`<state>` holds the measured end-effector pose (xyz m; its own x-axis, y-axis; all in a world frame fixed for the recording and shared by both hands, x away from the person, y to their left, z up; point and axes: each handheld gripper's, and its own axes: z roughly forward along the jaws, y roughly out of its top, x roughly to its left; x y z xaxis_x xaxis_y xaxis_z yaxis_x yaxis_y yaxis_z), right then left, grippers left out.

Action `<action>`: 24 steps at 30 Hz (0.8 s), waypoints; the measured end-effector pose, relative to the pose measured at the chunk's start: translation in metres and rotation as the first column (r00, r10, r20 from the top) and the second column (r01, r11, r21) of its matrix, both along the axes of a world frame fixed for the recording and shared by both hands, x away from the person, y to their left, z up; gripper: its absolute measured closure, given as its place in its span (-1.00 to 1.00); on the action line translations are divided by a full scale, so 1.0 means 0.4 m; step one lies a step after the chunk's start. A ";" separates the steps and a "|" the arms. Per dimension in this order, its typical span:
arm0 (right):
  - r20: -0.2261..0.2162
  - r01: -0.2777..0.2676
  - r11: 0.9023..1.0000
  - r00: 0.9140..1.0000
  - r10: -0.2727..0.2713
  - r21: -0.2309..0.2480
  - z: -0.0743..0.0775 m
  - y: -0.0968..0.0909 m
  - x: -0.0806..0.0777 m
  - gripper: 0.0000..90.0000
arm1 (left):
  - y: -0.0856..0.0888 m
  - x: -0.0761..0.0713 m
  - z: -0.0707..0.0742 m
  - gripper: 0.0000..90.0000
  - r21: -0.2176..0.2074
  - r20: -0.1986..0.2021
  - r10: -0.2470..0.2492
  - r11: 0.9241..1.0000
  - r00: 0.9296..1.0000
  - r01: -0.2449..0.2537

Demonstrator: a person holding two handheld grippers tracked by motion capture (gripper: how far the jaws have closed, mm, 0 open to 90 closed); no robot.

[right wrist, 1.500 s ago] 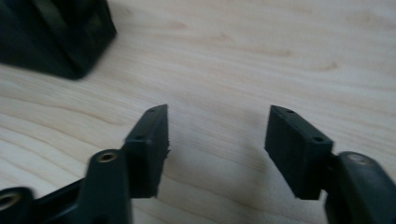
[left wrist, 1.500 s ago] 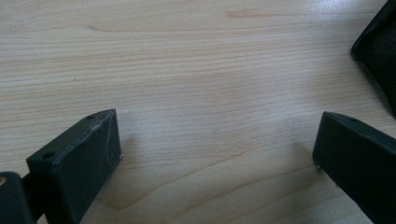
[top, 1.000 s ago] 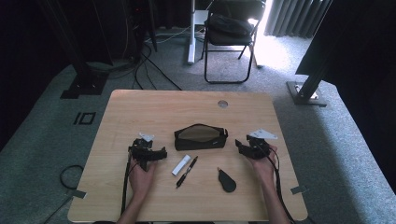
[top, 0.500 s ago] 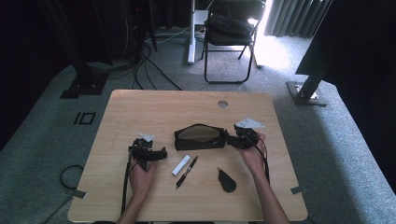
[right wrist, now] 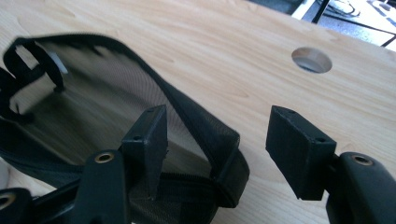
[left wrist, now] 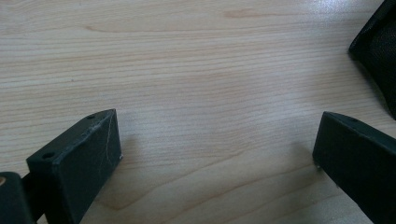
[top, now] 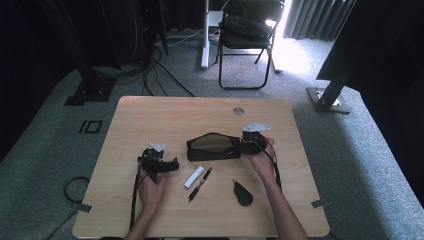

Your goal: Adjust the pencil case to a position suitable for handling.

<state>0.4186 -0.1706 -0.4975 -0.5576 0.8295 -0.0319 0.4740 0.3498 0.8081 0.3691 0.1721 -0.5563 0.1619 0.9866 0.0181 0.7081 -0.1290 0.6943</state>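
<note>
A: Right tool is at the right end of the black mesh pouch, and its jaws have just been opening. In the right gripper view they stand wide apart, one jaw over the pouch's open mouth, the other out over bare wood, with the zipped rim running up between them. Nothing pinched.

B: And the pouch itself?

A: Lying mid-tabletop, unzipped, mouth gaping upward, just this side of the round cable hole.

B: Left side?

A: Left tool rests low on the wood, well left of the pouch. Left gripper view has both jaws spread wide with bare grain between them, and a corner of the pouch at the upper right edge.

B: Anything else lying about?

A: A small white stick and a black pen side by side in front of the pouch, and a dark teardrop-shaped piece nearer the right forearm.
</note>
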 end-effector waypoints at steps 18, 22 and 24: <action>0.006 -0.036 0.999 0.999 0.037 -0.013 -0.010 -0.014 -0.070 -0.27 | 0.001 0.000 0.000 -0.97 0.003 -0.002 -0.003 1.000 1.000 0.003; 0.013 -0.052 0.999 0.999 0.052 -0.015 -0.017 -0.022 -0.104 -0.29 | 0.001 0.000 0.000 -0.97 0.003 -0.002 -0.003 1.000 1.000 0.003; 0.014 -0.060 0.998 0.998 0.060 -0.026 -0.019 -0.024 -0.120 -0.29 | 0.001 0.000 0.000 -0.97 0.003 -0.002 -0.002 1.000 1.000 0.002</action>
